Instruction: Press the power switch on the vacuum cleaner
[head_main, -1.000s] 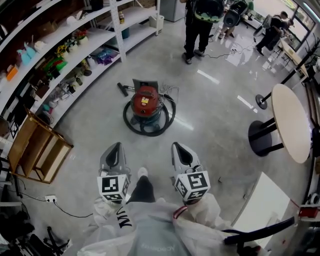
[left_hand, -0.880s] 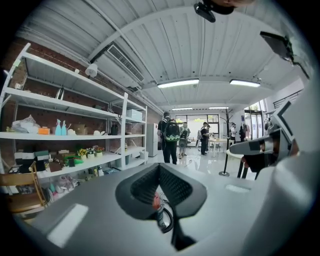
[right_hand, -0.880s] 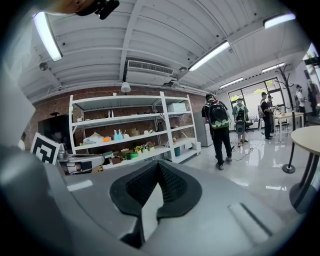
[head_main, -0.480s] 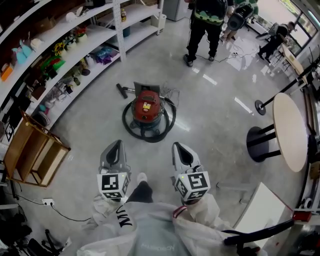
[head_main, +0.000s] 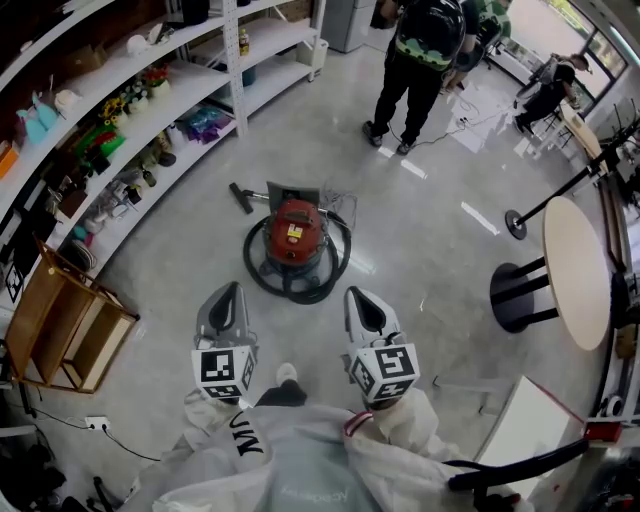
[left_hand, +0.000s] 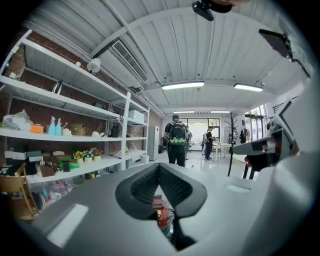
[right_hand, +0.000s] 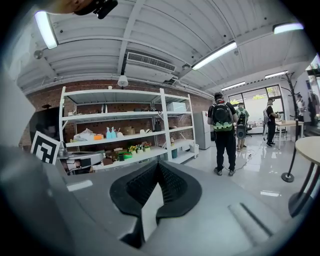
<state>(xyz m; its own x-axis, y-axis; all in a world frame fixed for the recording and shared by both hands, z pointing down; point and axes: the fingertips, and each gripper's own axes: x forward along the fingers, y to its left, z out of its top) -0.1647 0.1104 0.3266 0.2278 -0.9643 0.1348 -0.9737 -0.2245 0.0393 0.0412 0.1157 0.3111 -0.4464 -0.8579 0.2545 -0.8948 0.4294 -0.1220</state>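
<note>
My left hand-held gripper (head_main: 234, 292) & right hand-held gripper (head_main: 356, 293) are both clenched empty, well apart from the red vacuum cleaner (head_main: 294, 232), so imo walk up close, poke its switch w/ one tip.

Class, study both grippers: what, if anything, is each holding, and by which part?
Nothing is held. The left gripper and right gripper each have jaws closed on nothing; the vacuum cleaner stands on the floor ahead, out of contact.

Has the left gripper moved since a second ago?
Yes. In the head view the left gripper has come forward, nearer the vacuum cleaner, which stands in place on the floor; the floor gap between them has shrunk.
</note>
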